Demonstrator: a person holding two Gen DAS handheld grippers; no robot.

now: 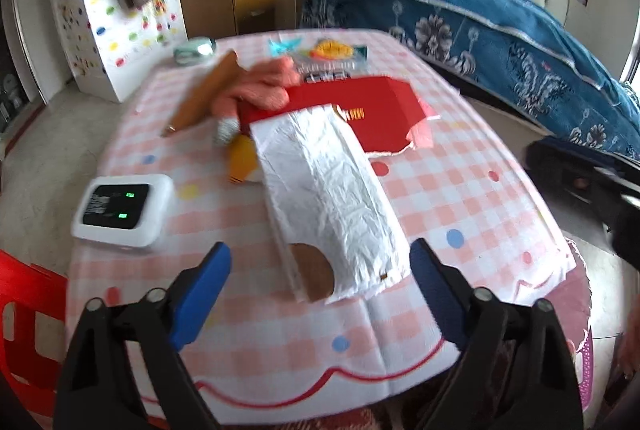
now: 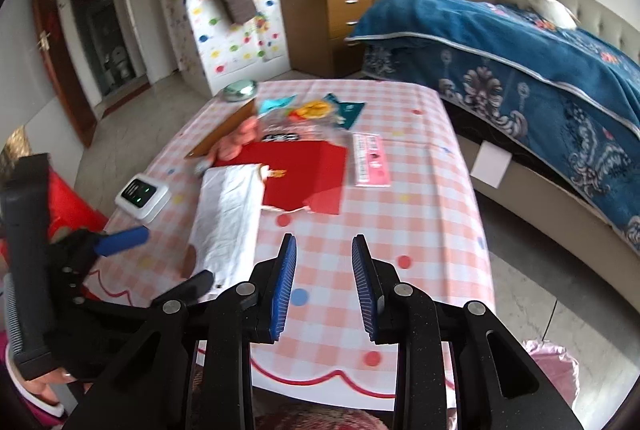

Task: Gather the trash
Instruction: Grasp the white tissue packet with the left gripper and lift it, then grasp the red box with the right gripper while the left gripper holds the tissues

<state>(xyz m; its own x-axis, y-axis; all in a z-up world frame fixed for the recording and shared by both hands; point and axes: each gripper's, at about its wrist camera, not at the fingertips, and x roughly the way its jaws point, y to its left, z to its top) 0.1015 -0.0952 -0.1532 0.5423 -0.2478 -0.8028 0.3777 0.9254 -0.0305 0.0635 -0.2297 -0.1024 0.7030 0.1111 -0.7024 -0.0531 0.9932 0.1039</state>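
A crumpled white paper bag [image 1: 328, 198] lies lengthwise on the pink checked tablecloth [image 1: 460, 190], its near end showing brown inside. My left gripper [image 1: 320, 266] is open, its blue pads on either side of the bag's near end, apart from it. The bag also shows in the right wrist view [image 2: 228, 222]. A torn red envelope [image 1: 360, 110] lies behind it, with snack wrappers [image 1: 328, 58] and a pink packet [image 2: 372, 158] further back. My right gripper [image 2: 324, 278] is open and empty above the table's near edge, with the left gripper [image 2: 120, 242] to its left.
A white device with green lights [image 1: 120, 212] sits at the table's left. A pink knit cloth [image 1: 256, 86], a brown paper tube [image 1: 208, 90] and a metal tin [image 1: 196, 50] lie at the back. A red chair [image 1: 24, 310] stands left, a bed with blue blanket [image 1: 500, 30] right.
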